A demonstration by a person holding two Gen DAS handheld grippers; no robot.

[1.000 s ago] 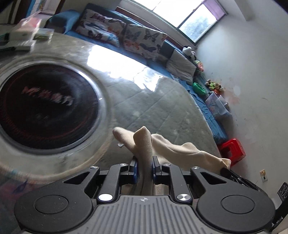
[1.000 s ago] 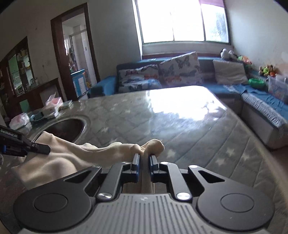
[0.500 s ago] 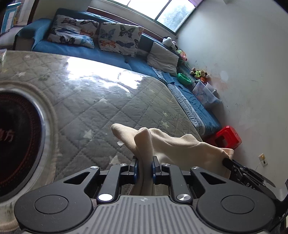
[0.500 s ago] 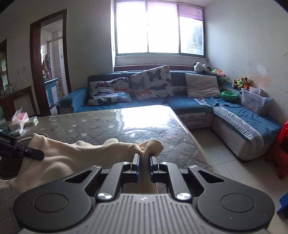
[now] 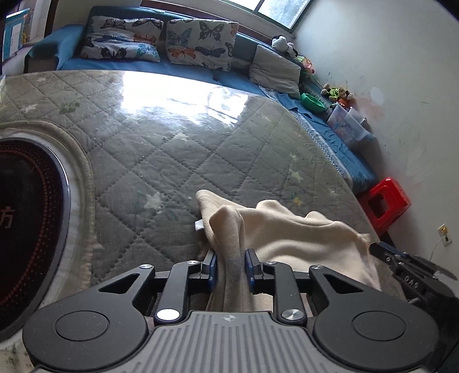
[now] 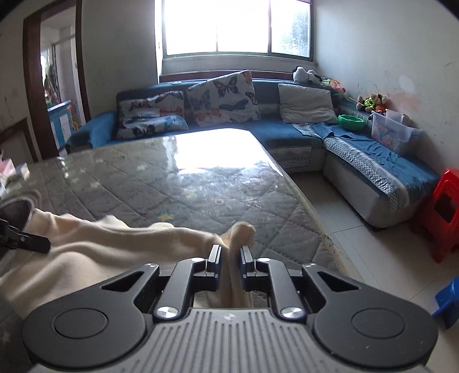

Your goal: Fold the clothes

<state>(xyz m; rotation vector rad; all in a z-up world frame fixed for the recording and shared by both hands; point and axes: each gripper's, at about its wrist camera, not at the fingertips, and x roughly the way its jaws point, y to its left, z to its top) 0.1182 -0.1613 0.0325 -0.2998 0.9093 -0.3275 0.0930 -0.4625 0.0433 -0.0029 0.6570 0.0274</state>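
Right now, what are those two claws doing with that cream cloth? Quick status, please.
Left gripper and right gripper both opening, cream cloth between each pair of jaws. Cloth draped at quilted table edge. Nothing in the way.

**Bright Sitting Room Behind the Quilted Table**

A wide window (image 6: 235,27) floods white walls with daylight; a blue corner sofa (image 6: 287,130) carries butterfly cushions (image 6: 223,99) and a grey pillow (image 6: 307,103); glare shines on the grey quilted table (image 6: 178,183); a red stool (image 6: 441,212) stands on pale floor tiles (image 6: 370,252).
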